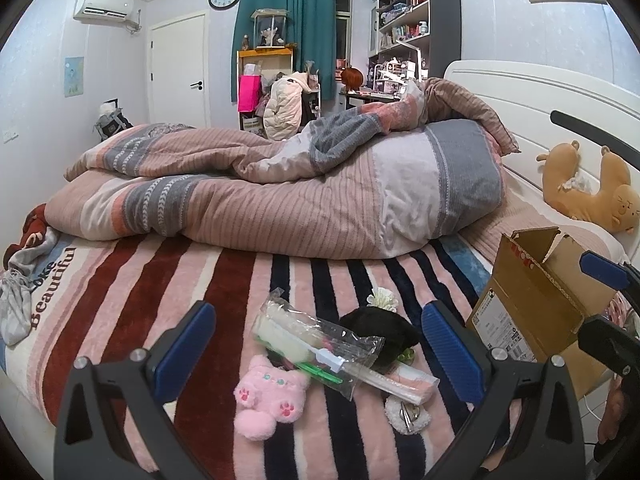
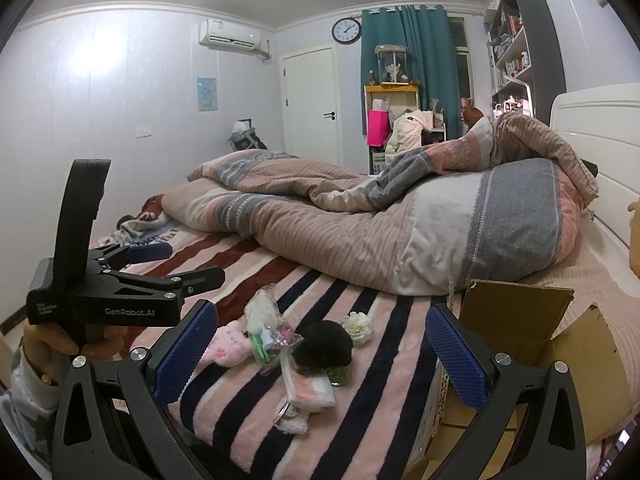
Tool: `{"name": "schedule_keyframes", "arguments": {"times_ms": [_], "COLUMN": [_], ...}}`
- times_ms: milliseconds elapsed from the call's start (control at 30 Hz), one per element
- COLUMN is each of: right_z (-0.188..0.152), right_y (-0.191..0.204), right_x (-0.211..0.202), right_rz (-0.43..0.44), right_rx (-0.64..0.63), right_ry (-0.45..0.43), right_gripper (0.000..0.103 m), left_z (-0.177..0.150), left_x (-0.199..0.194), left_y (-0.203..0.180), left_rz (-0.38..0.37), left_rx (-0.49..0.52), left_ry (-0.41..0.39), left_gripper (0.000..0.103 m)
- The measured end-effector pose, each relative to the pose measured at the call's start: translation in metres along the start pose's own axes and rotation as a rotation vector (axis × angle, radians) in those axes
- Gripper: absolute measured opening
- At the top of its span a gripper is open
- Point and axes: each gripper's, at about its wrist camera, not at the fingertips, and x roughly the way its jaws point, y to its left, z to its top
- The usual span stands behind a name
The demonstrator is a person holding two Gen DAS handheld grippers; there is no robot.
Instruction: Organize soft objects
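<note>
A heap of small soft things lies on the striped blanket [image 1: 168, 280]. It holds a pink plush [image 1: 268, 396], a clear bag with white fluff [image 1: 308, 336], a black fuzzy ball [image 1: 380, 328], a white fabric flower [image 1: 383, 299], a pink-white pouch [image 1: 414, 387] and a small white keyring puff [image 1: 408, 414]. My left gripper [image 1: 318, 348] stands open just short of the heap, holding nothing. An open cardboard box [image 1: 536, 300] stands to the right. My right gripper [image 2: 324, 356] is open and empty, facing the black ball [image 2: 324, 344] and the pink plush [image 2: 226, 346], with the box [image 2: 516, 312] at its right.
A rumpled striped duvet [image 1: 320, 192] fills the far half of the bed. A brown plush animal [image 1: 592, 192] lies against the white headboard. Grey clothing [image 1: 16, 308] sits at the bed's left edge. A hand [image 2: 80, 340] holds the left gripper [image 2: 184, 264].
</note>
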Motion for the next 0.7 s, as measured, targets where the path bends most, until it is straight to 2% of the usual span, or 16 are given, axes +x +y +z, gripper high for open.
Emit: {"name": "schedule_keyframes", "arguments": {"times_ms": [700], "right_z": [-0.0016], "right_y": [-0.0003], "right_x": [-0.0055], "right_rz": [-0.005], "right_rx": [0.001], "right_ry": [0.003], "right_gripper": [0.103], "left_z": [0.0007], "left_x": [-0.0023], "left_y": [0.0015], "left_rz": [0.000], "left_rx": [0.000], "left_ry": [-0.006], "left_gripper": [0.103]}}
